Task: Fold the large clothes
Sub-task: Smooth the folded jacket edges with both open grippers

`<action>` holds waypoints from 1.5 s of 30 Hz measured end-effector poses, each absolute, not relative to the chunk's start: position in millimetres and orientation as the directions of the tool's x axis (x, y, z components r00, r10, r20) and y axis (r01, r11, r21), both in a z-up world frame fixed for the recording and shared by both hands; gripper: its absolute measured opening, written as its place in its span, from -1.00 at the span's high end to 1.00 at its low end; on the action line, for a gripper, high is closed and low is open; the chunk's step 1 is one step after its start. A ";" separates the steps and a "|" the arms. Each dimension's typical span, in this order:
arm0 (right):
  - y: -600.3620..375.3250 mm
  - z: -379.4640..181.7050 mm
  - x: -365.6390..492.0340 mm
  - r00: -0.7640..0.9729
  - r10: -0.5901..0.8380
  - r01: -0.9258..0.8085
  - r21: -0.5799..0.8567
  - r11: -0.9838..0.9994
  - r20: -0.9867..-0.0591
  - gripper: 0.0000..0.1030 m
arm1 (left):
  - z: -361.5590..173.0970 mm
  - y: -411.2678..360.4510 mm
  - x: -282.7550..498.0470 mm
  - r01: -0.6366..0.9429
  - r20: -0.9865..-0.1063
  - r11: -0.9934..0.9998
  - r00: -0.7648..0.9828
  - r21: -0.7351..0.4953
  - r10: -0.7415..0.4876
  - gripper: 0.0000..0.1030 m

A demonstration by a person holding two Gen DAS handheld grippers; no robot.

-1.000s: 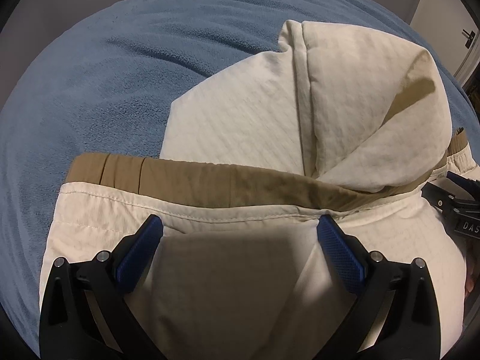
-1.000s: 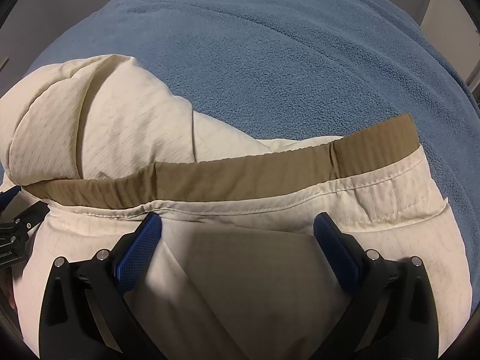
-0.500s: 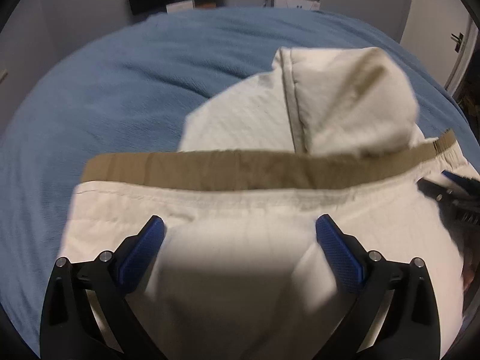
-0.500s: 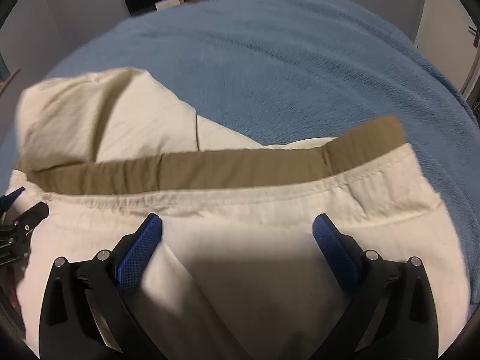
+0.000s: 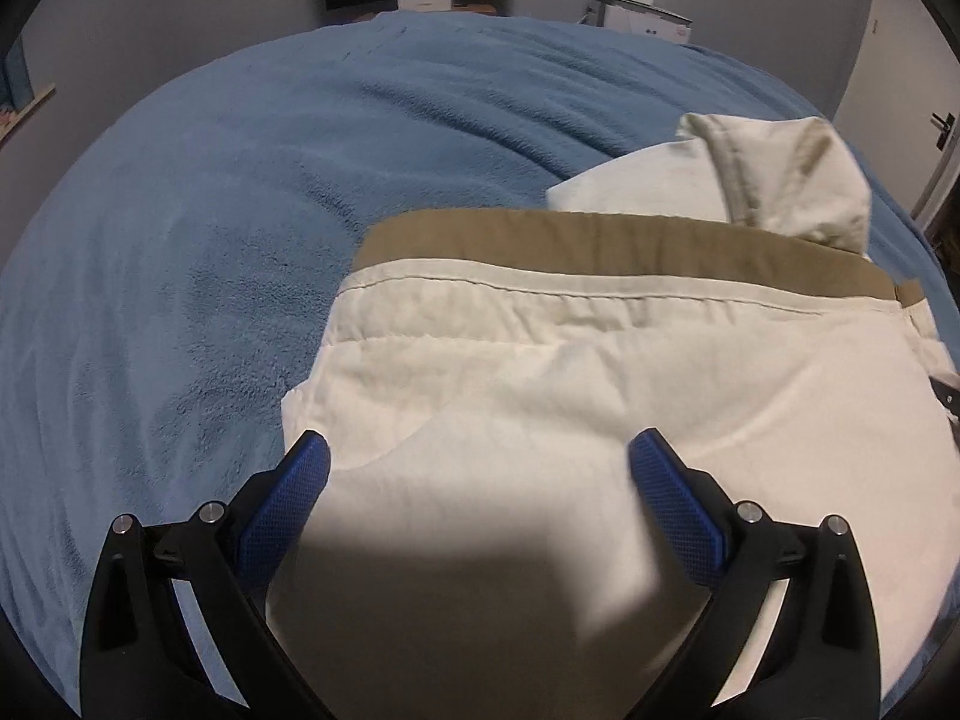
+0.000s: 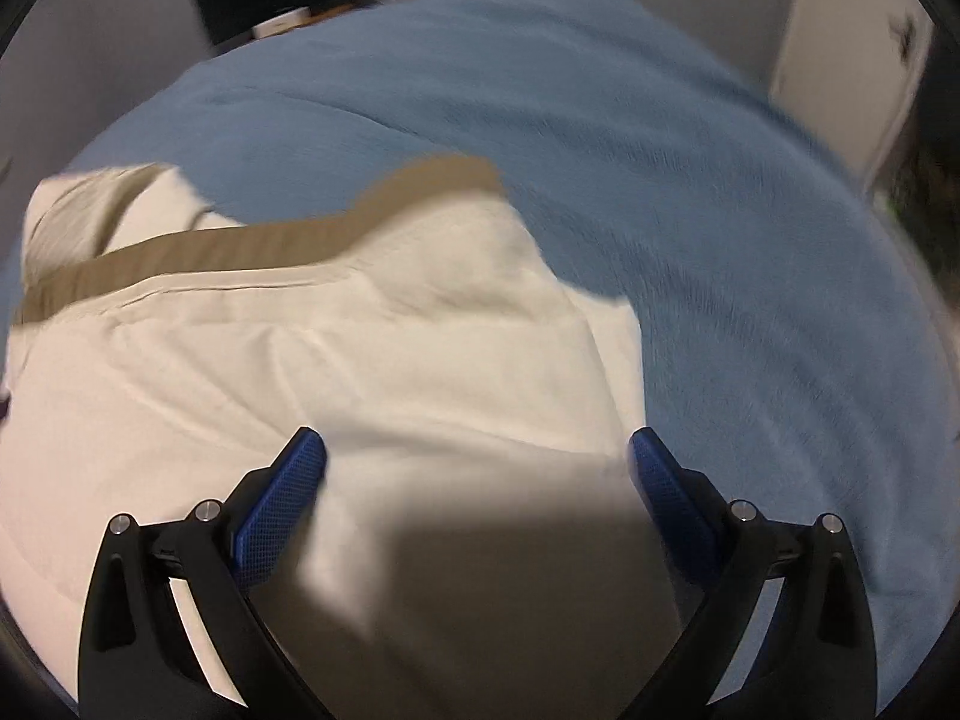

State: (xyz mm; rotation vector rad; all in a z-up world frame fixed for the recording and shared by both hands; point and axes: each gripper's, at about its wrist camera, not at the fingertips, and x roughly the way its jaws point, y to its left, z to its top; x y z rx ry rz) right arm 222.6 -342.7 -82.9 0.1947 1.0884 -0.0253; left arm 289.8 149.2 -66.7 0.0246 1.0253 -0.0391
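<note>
On blue blanket, cream garment lies folded, tan-banded.

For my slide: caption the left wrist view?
Open left gripper over cream garment on blue blanket.

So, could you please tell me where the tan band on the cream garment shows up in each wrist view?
Left wrist: the tan band crosses the middle and right, above the cream garment, ending near the right edge.
Right wrist: the band, blurred, slants from the left edge up to the centre.
Shared landmark: the cream hood, just behind the band in both.
</note>
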 end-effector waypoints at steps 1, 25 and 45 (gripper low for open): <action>-352.1 -93.1 223.6 0.454 0.124 0.143 0.210 0.967 -0.882 -0.87 | -71.6 151.3 293.7 0.040 -0.859 0.999 0.512 -0.005 -0.024 -0.90; -205.8 -26.9 77.8 0.563 0.228 -0.190 0.144 0.971 -0.794 -0.87 | -37.2 27.0 132.0 0.280 -0.867 0.960 0.478 0.000 -0.140 -0.88; -302.1 -34.6 103.0 0.578 0.035 -0.019 0.030 0.999 -0.815 -0.88 | -9.3 97.3 117.6 0.089 -0.772 0.995 0.635 0.050 -0.018 -0.88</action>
